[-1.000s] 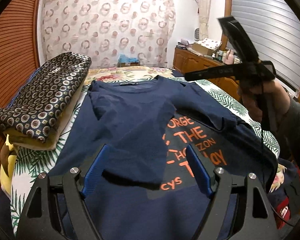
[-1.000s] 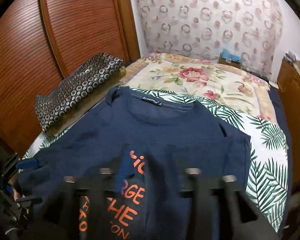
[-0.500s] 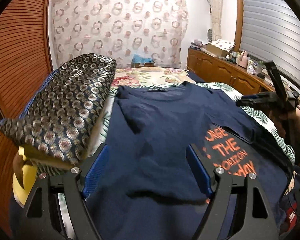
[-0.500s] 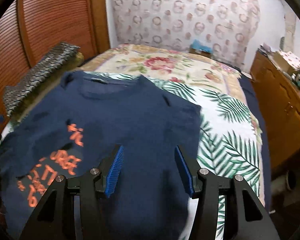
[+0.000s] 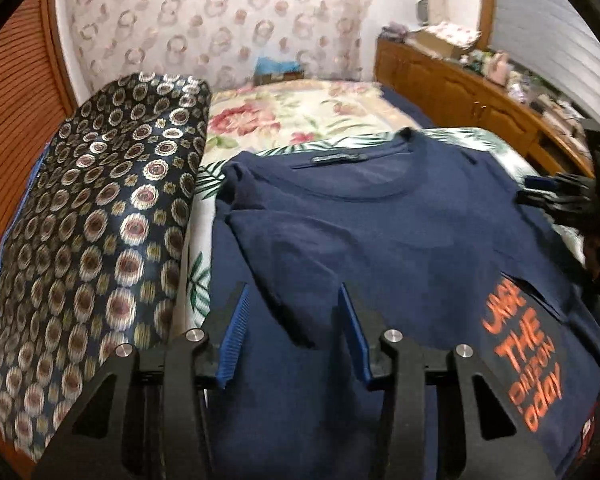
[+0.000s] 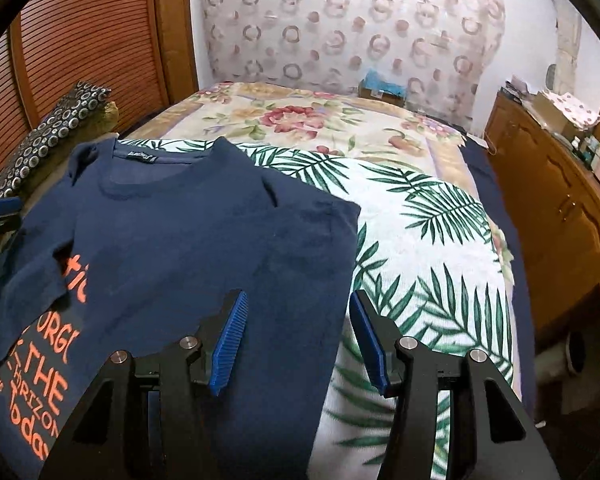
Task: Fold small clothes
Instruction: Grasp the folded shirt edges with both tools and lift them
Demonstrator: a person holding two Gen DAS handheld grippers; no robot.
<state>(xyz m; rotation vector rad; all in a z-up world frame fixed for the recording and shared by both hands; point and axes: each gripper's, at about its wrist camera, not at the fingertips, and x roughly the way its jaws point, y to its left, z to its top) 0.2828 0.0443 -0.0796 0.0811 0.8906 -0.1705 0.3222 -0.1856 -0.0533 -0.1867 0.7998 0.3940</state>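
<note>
The T-shirt (image 5: 380, 240) lies on the bed (image 6: 420, 240); a folded cloth (image 5: 100, 220), perhaps bedding, lies left of it.

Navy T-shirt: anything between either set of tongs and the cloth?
Nothing visible. The left tongs hang open over the navy T-shirt near its left edge, jaws having just narrowed, nothing between them. The right tongs straddle its right edge, open. The patterned bundle lies beside the shirt, clear of it.

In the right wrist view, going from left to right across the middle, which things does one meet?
Patterned folded cloth → navy T-shirt → palm-leaf sheet → wooden cabinet.
</note>
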